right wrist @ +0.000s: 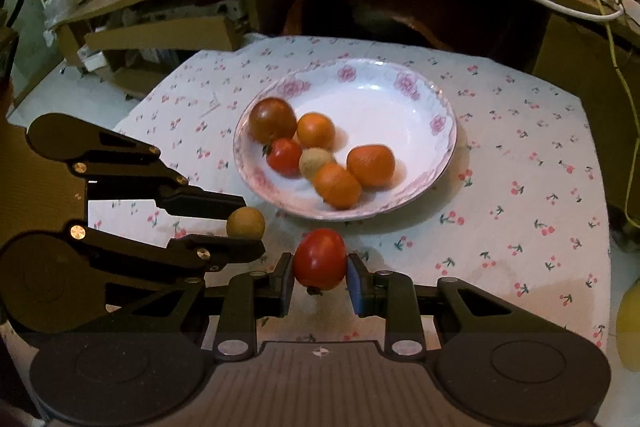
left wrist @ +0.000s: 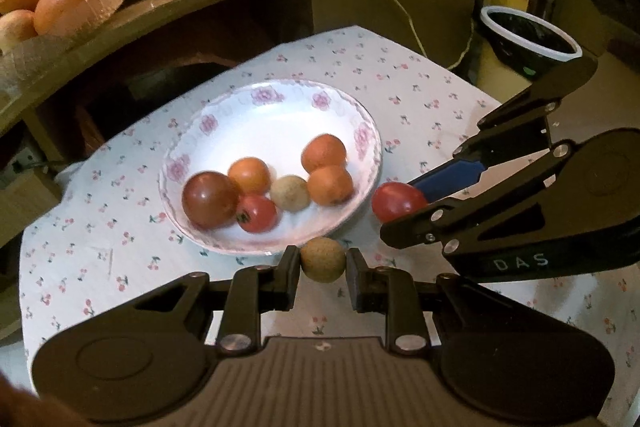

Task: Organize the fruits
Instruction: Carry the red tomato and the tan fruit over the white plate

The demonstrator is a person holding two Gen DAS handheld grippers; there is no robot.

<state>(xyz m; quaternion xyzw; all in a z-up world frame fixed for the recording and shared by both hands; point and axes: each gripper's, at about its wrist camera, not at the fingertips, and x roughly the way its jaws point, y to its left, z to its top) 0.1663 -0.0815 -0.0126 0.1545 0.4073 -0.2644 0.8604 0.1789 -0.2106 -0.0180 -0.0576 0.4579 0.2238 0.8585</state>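
Tomato (right wrist: 320, 259) glossy red, clamped in right hand-held gripper (right wrist: 320, 277).

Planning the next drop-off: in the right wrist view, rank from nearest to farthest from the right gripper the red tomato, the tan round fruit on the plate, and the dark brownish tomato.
1. Red tomato, between the right gripper's fingers.
2. Tan round fruit, near the middle of the floral plate.
3. Dark brownish tomato, at the plate's far-left edge.
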